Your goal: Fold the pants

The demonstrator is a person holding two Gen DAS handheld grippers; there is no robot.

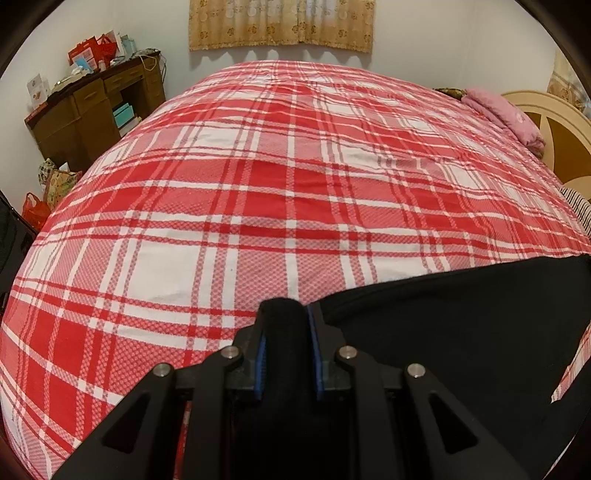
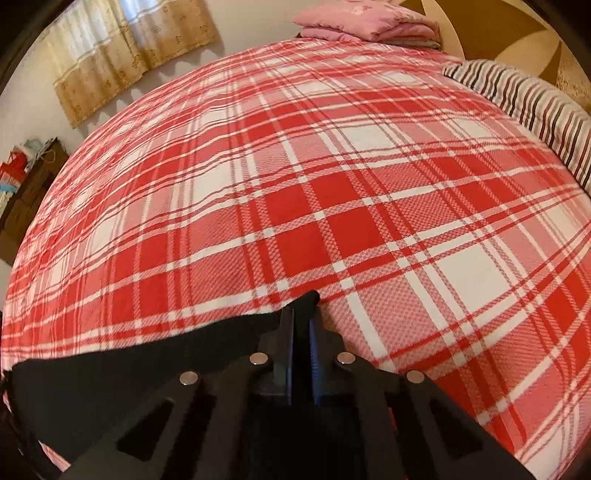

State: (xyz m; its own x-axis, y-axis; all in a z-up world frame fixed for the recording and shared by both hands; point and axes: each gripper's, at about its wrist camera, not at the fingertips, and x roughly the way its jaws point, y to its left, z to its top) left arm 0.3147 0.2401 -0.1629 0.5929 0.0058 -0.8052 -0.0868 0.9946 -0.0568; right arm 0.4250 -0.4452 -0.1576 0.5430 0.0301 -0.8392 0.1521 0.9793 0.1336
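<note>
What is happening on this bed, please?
A person is folding black pants on a bed with a red plaid cover, using a gripper in each hand. The left gripper is shut on a bunched piece of the cloth. The right gripper is shut on another edge of the cloth. The pants lie between them along the near side of the bed. No fold is finished yet.

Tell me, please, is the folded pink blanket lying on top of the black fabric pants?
No, the folded pink blanket rests at the bed's far end, well apart from the black fabric pants.
</note>
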